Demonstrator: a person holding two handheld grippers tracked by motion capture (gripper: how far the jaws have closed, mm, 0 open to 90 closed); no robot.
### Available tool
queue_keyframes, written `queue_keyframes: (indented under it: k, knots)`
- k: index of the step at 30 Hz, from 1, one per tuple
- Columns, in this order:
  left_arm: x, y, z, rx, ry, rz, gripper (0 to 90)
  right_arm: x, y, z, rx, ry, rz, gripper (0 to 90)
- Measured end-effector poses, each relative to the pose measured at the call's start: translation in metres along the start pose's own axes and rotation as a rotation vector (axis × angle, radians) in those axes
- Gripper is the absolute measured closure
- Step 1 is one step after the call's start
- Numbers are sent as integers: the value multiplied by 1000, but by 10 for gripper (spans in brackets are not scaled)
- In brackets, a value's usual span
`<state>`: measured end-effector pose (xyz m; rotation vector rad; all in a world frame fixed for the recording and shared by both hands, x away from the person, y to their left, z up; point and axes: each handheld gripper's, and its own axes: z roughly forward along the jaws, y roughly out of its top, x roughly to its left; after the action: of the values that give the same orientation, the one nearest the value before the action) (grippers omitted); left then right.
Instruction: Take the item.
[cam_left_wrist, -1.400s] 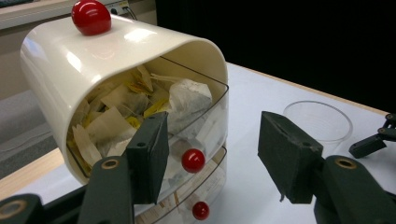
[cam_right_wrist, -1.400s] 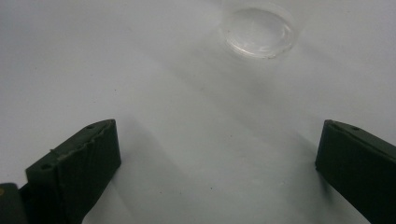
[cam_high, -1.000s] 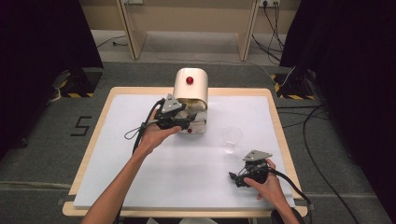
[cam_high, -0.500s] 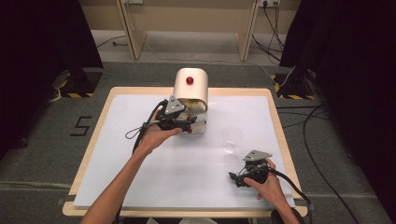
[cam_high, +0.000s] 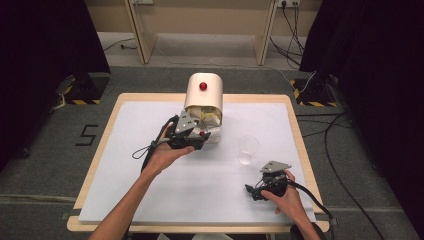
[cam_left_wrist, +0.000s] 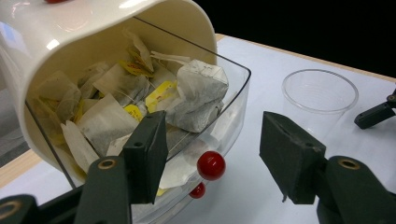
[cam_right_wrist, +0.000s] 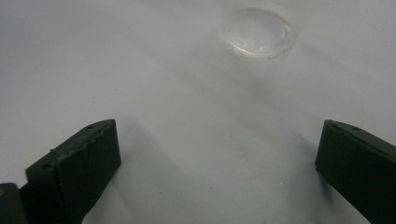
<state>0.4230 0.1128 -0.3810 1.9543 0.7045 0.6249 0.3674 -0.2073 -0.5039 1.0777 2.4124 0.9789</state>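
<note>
The left gripper (cam_left_wrist: 212, 163) is positioned at the open front of the cream tea-bag dispenser (cam_high: 203, 95), jaws apart, with the red knob (cam_left_wrist: 211, 165) of the clear drawer (cam_left_wrist: 233, 107) between them and untouched. The dispenser stands at 12 o'clock on the desk (cam_high: 125, 200). The right gripper (cam_high: 251, 191), jaws spread wide, rests at 4 o'clock. The clear plastic cup (cam_high: 248, 149) stands between the two.

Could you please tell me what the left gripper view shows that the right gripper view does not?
Left gripper view: the cream bin with its clear drawer open, tea bags inside, and a red knob between the open jaws of the left tool. Right gripper view: the right tool, jaws wide apart over bare white table. Both: the clear cup, standing empty.
</note>
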Motion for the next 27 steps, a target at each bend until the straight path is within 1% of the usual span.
queue_keyframes:
  k: [5,11,15,18,25,27]
  knots:
    - [-7,-3,-4,6,9,21,409,0,0,0,0,0,1,6]
    - [-12,-7,-9,-2,3,20,409,0,0,0,-1,1,-1,6]
    - [-17,-9,-11,-6,6,15,407,0,0,0,-1,1,-1,6]
    - [-21,-11,-13,-6,8,20,404,0,0,0,1,0,-4,6]
    - [-24,-15,-16,-16,10,18,404,0,0,0,0,0,-2,6]
    - [-25,-16,-17,-16,10,24,404,0,0,0,0,0,-2,6]
